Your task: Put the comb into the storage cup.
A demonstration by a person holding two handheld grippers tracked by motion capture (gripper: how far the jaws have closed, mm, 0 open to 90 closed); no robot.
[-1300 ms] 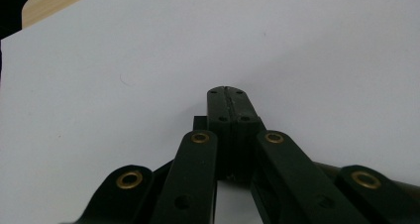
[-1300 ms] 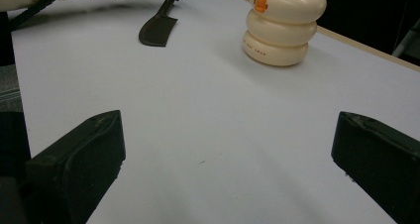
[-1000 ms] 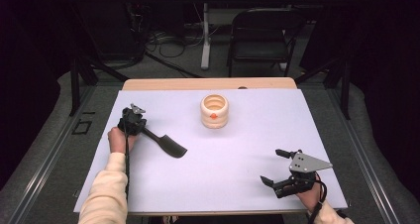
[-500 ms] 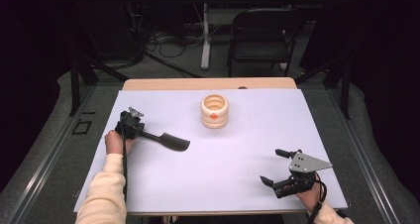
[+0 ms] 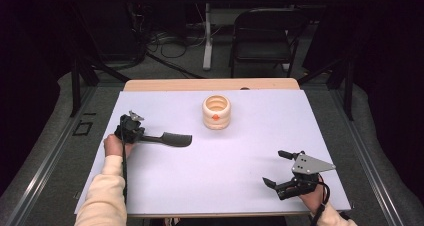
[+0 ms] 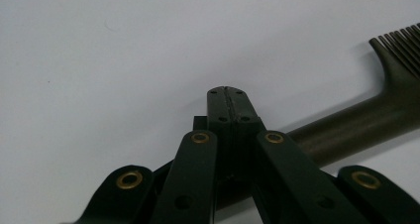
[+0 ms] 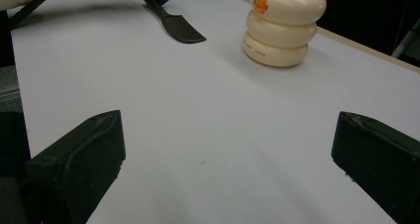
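We see the black comb (image 5: pixel 170 138) lying about level, handle clamped in the left claw (image 5: pixel 145 136), its toothed head pointing away from it; it seems to rest on the sheet.

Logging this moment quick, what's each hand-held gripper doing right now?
Left hand-held gripper: closed on the handle of the black comb.
Right hand-held gripper: open, holding nothing.
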